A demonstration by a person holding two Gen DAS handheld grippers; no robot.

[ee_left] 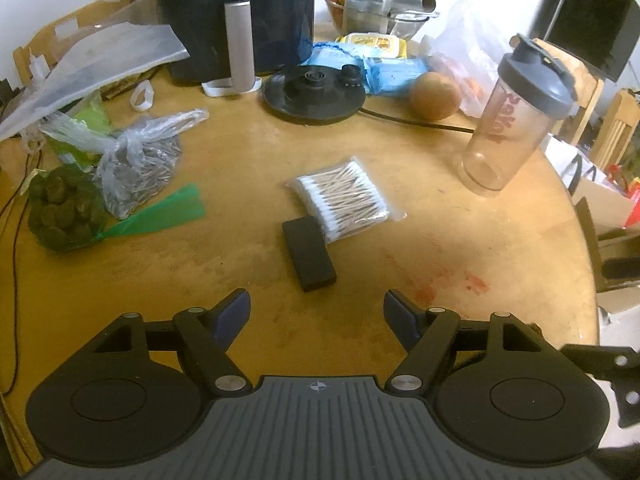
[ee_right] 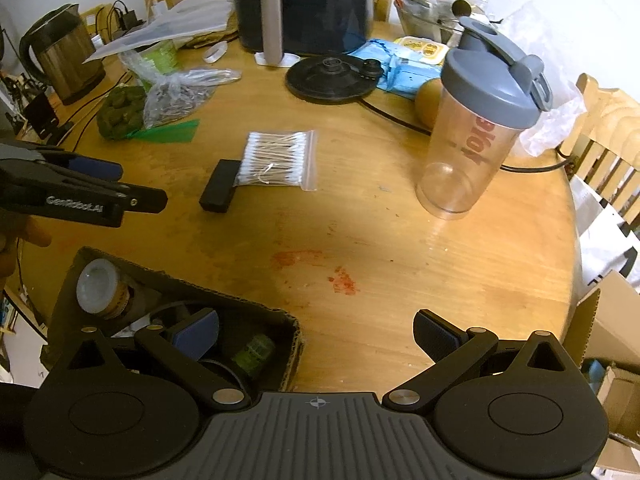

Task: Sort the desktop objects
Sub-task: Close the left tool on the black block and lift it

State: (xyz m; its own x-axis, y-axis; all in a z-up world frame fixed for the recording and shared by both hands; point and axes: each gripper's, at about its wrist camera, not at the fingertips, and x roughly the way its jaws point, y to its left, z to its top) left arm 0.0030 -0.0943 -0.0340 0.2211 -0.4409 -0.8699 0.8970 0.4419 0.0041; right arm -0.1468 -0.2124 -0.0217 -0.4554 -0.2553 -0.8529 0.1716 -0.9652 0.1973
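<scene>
Right wrist view is showing the right gripper (ee_right: 316,336) hovering with its jaws spread wide and nothing between them, low over the near edge of the round wooden table (ee_right: 460,272). Just beneath its left finger a cardboard box (ee_right: 292,344) is sitting at the table edge, already holding a white-capped jar (ee_right: 100,288) and what is probably a small green-labelled bottle, though shadow is hiding most of it. Off to the left, the left gripper (ee_right: 120,184) is reaching in; the left wrist view is showing its jaws (ee_left: 317,310) likewise apart and empty, pointing at the black block (ee_left: 308,254).

Further out, that block is lying flat, its far end touching the bag of cotton swabs (ee_left: 344,200). Beyond and to the right, the clear shaker bottle (ee_right: 476,136) is standing upright, with an orange-brown fruit (ee_left: 434,96) behind it and a kettle base (ee_left: 314,92) near the air fryer (ee_left: 236,16).

The main risk is looking like the block and swab bag touching: closing on the block carelessly could be catching the bag's plastic edge and dragging both. A wide sweep toward the swabs could also be tipping the tall, empty shaker.
</scene>
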